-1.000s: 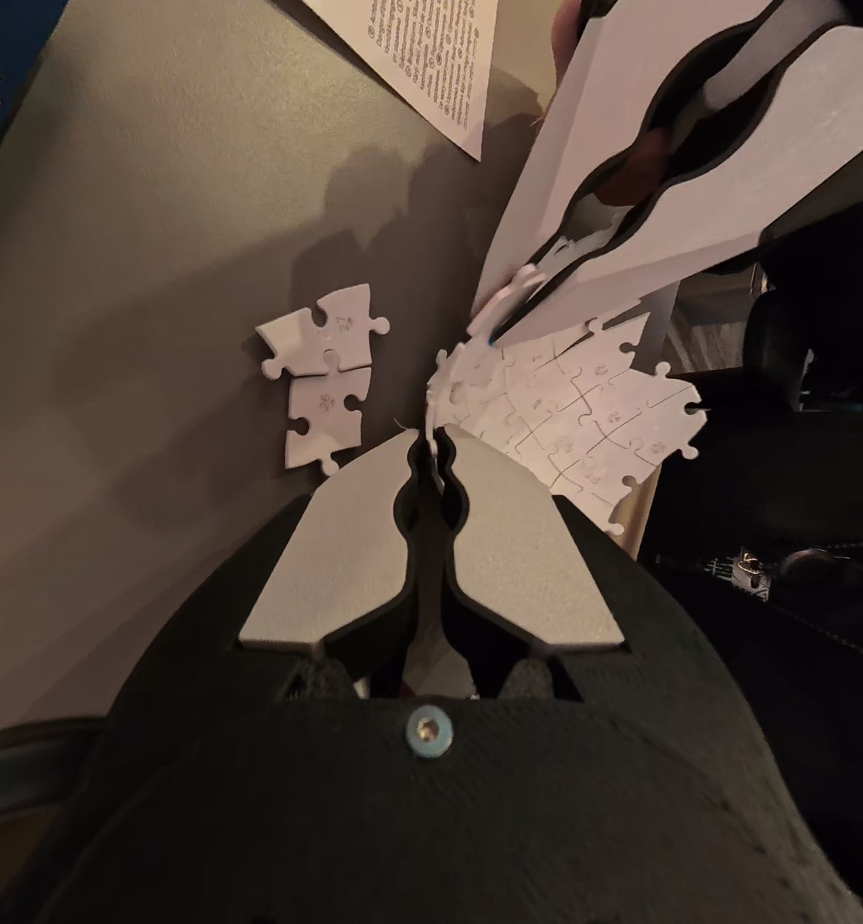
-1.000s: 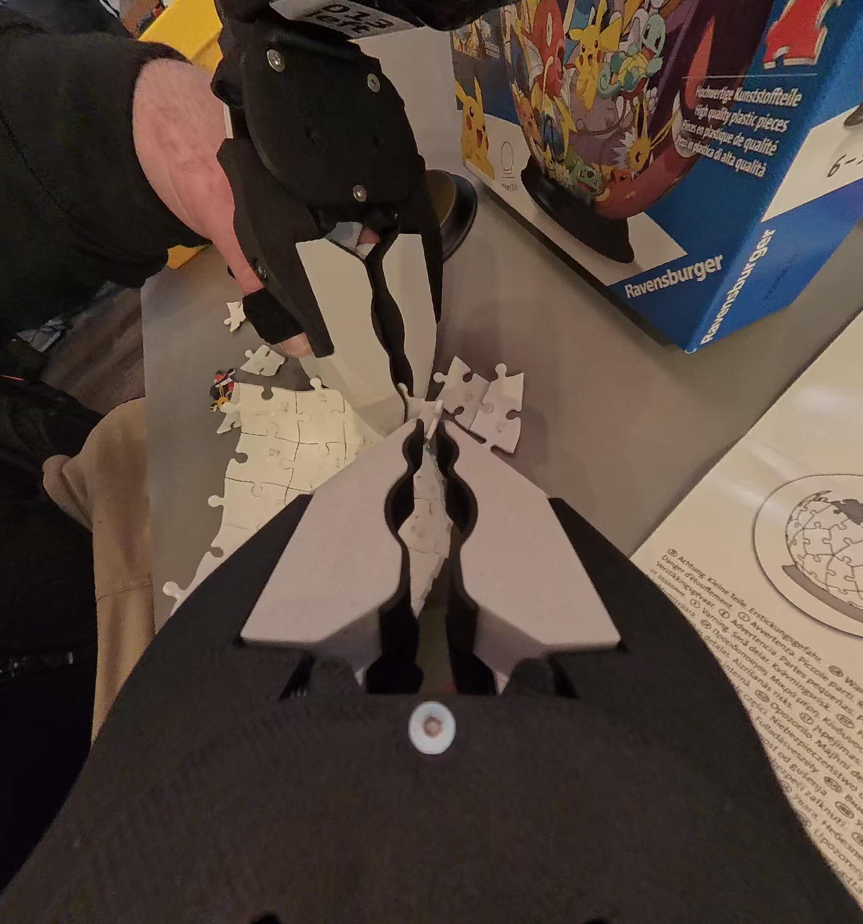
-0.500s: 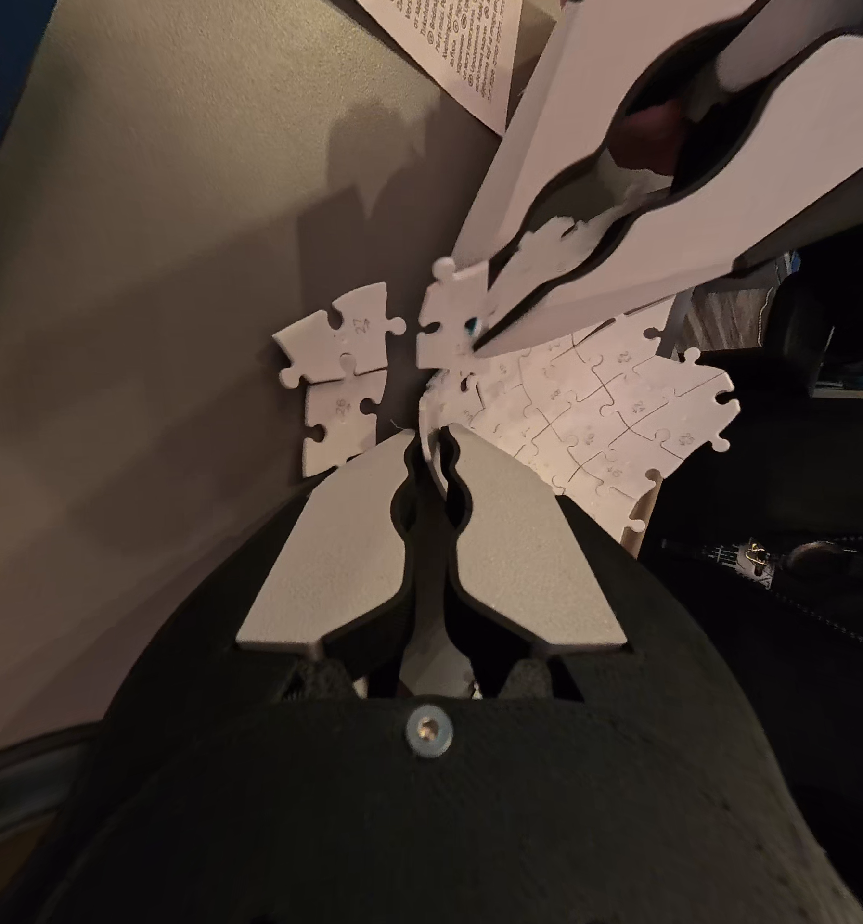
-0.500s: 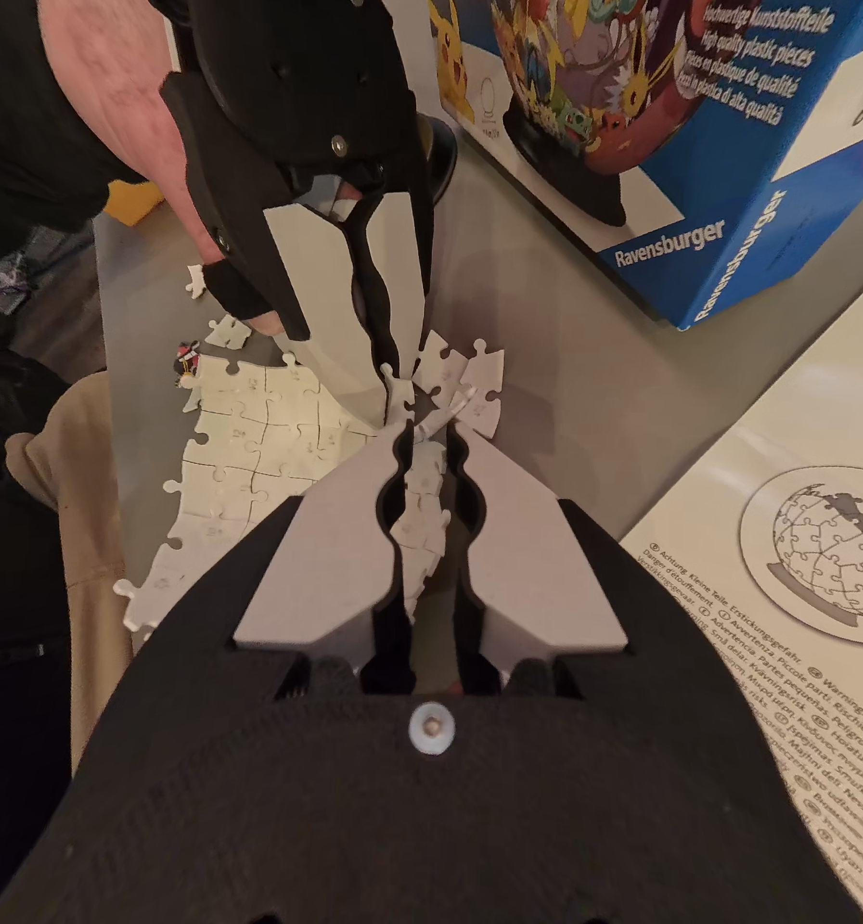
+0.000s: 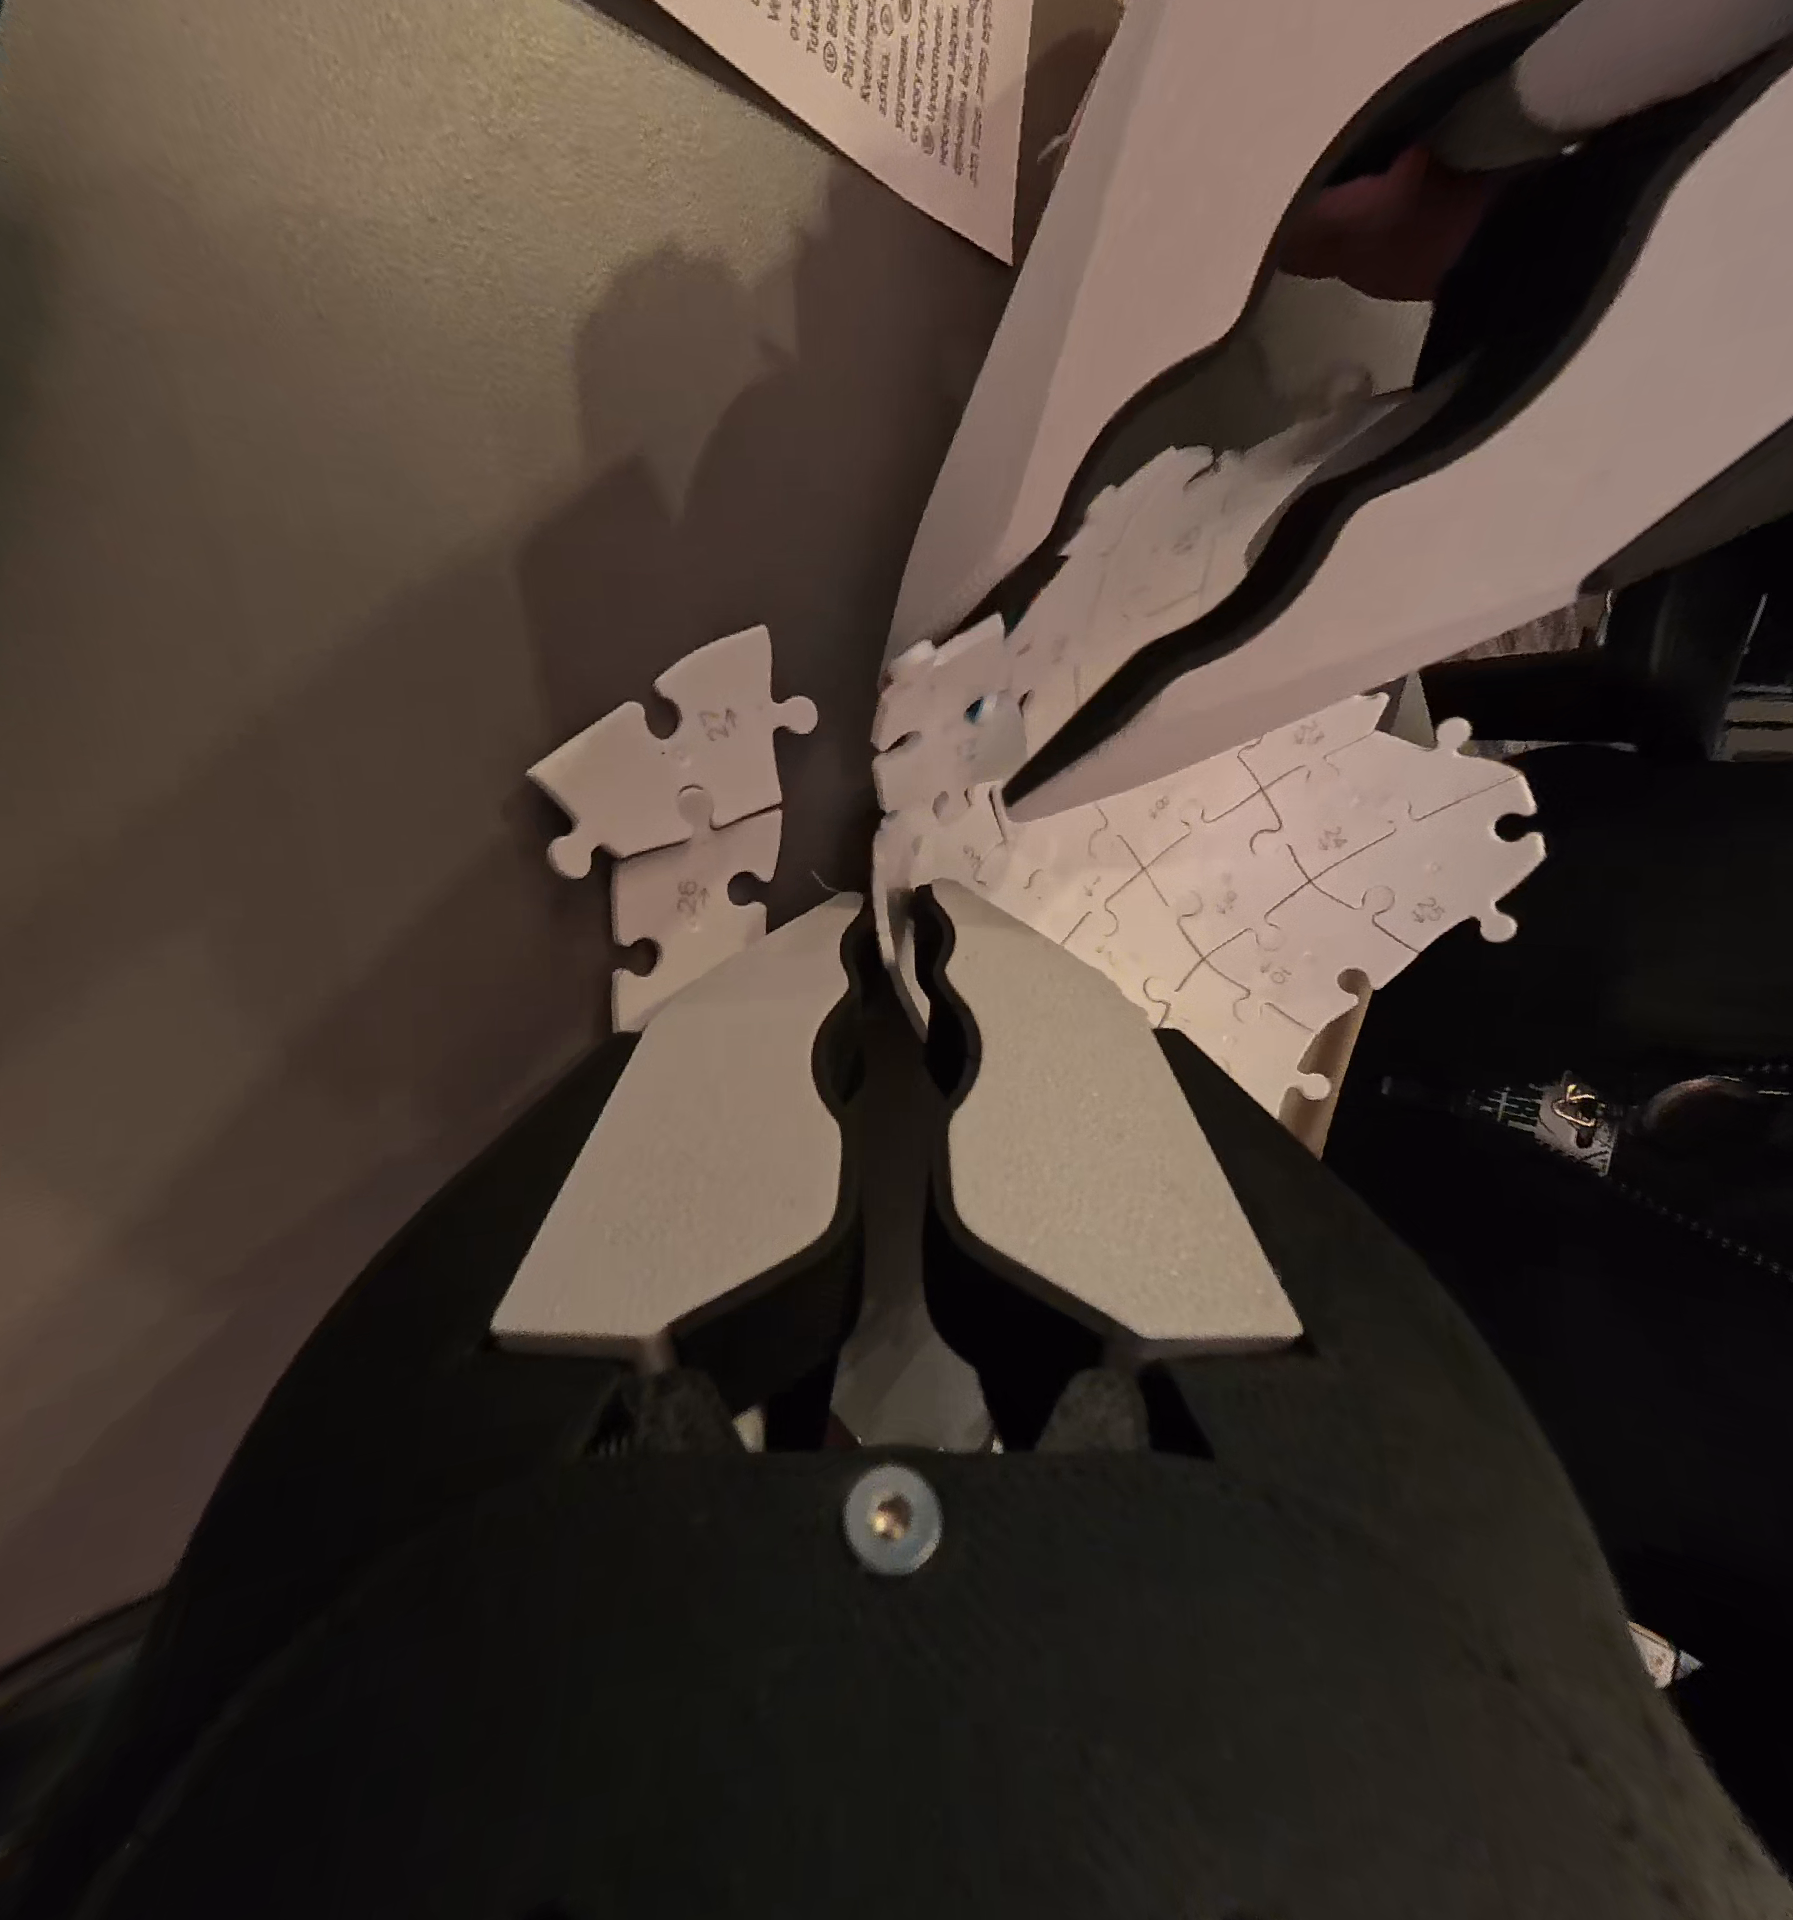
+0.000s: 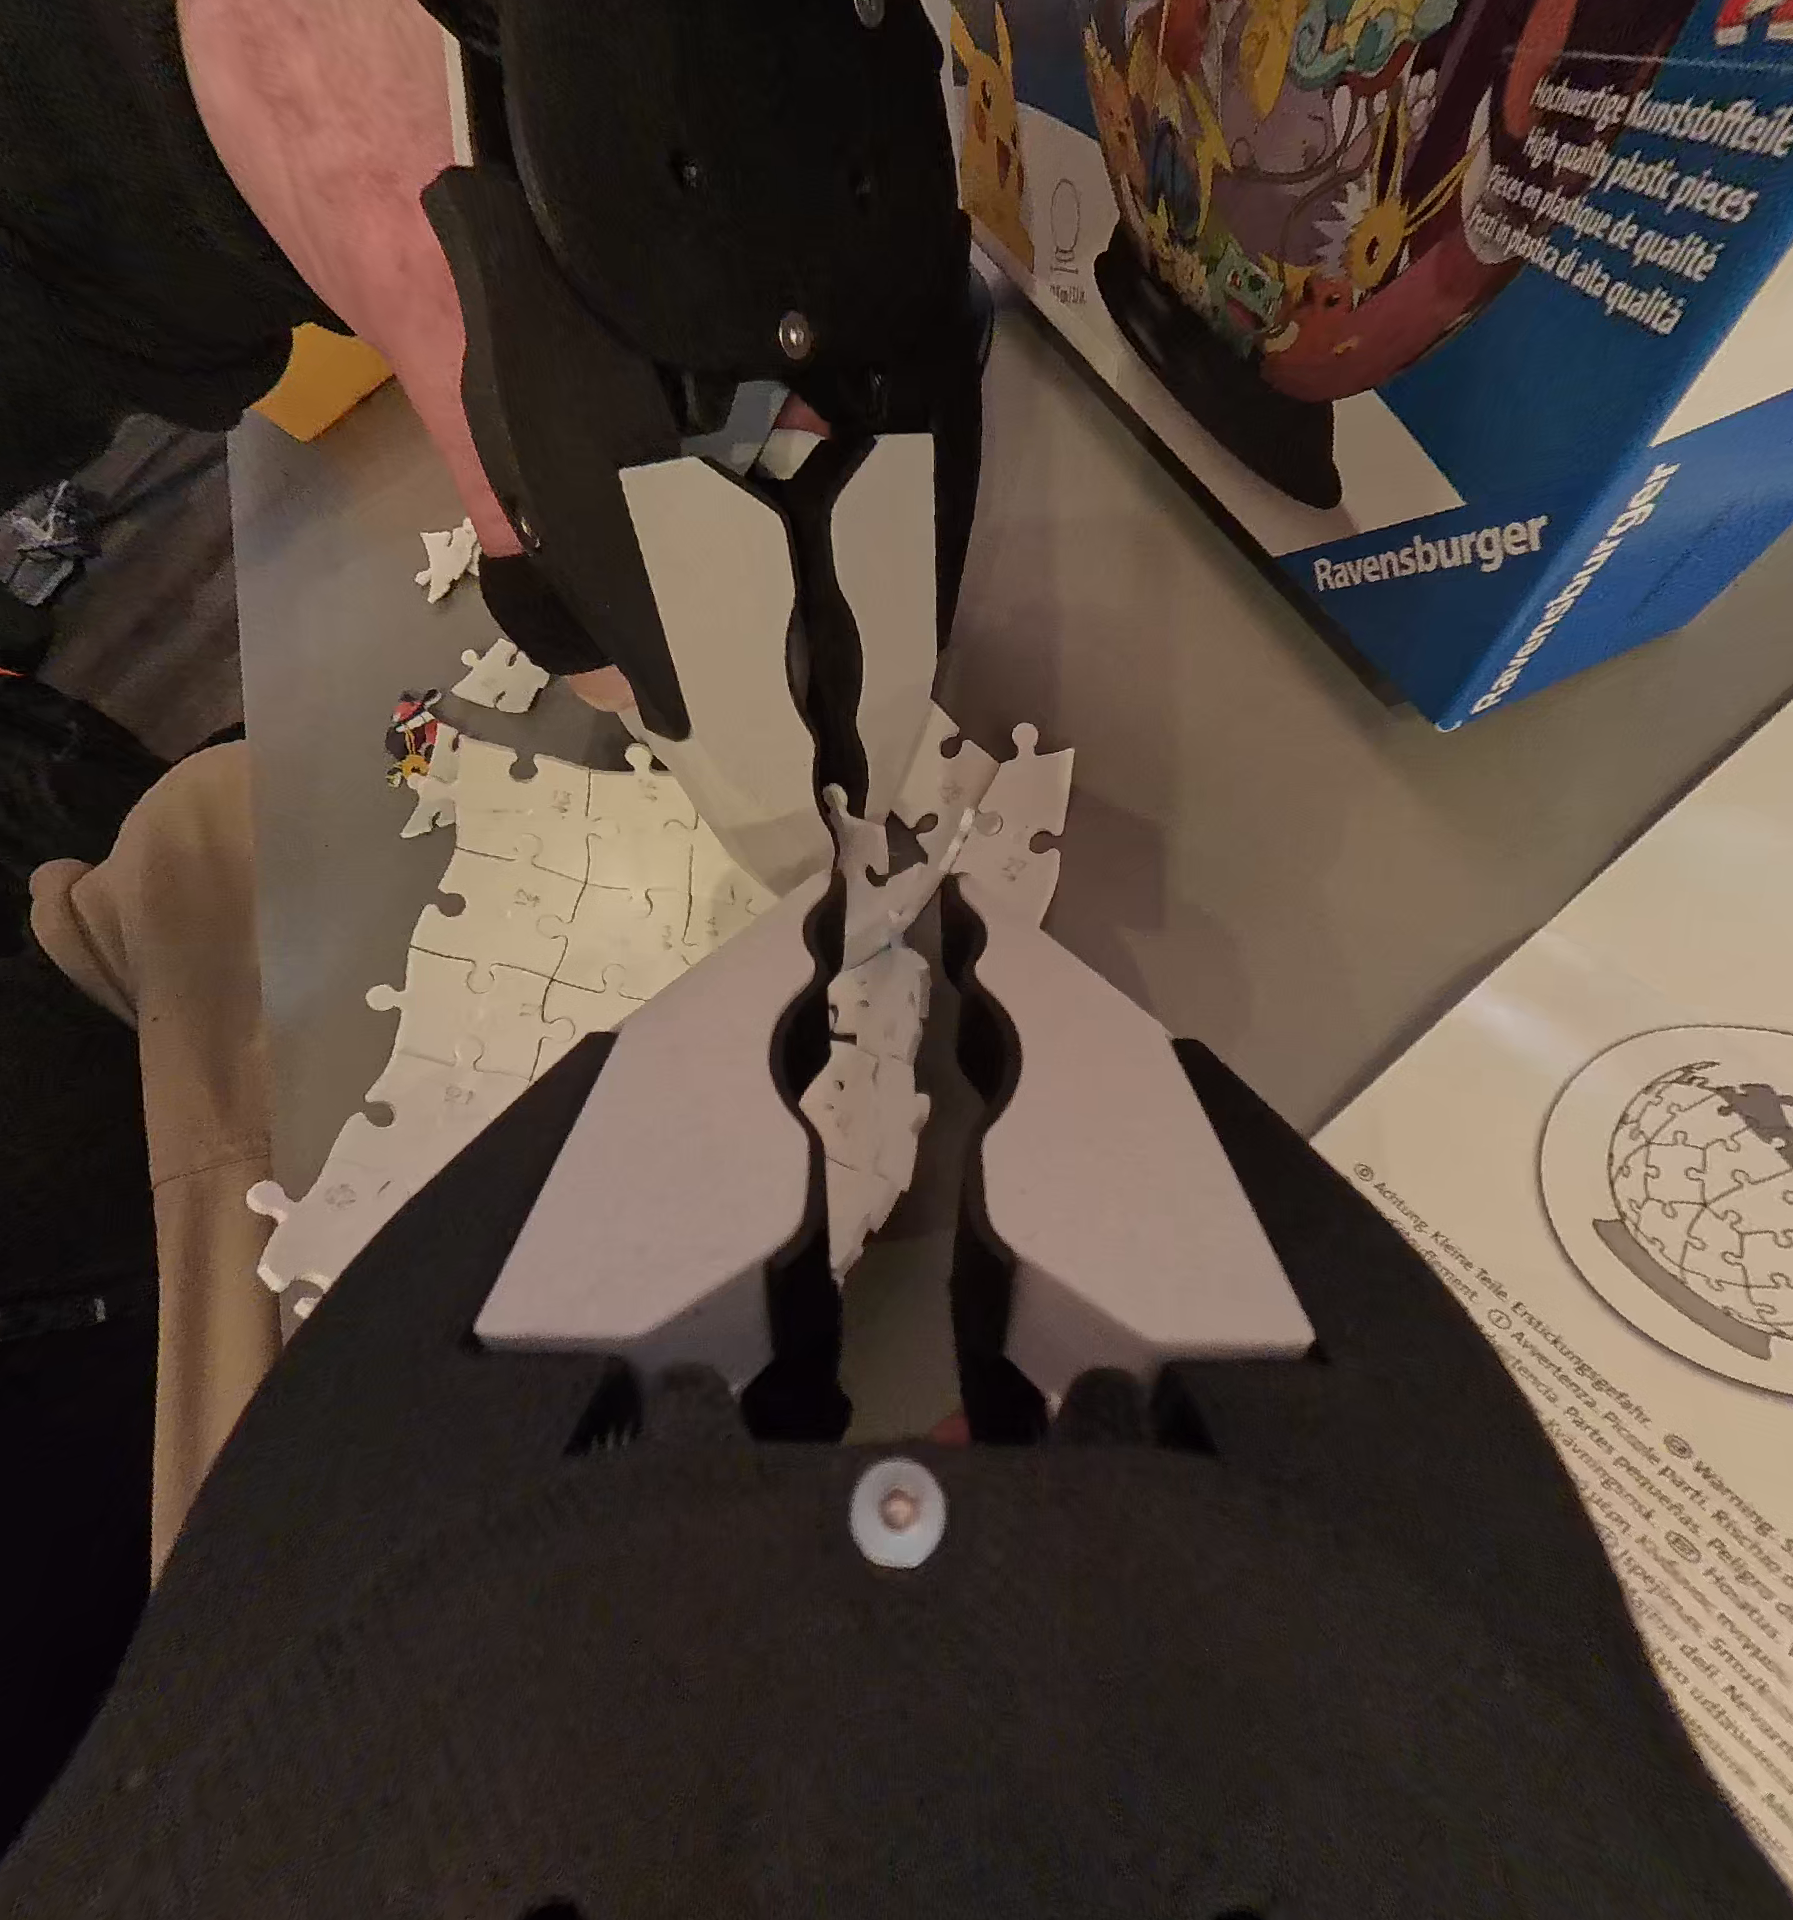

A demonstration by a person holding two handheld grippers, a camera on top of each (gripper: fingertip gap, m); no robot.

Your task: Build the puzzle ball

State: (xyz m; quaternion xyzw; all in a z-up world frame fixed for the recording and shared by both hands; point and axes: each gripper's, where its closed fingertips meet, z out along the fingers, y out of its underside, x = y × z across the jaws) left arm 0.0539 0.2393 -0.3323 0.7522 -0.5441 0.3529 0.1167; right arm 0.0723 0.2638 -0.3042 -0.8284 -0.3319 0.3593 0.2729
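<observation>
The left hand-held gripper (image 5: 897,914) pinches the assembled sheet's (image 5: 1287,873) lifted tabletop-edge corner; the right hand-held gripper (image 6: 887,894), clamped on a strip (image 6: 871,1081), meets it tip-to-tip.

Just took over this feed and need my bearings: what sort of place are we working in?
Probably a hobby or demo tabletop, not a workshop: a grey table holds a blue puzzle-ball box, a printed instruction sheet and a joined white puzzle section. The room beyond is too dark to judge.
</observation>
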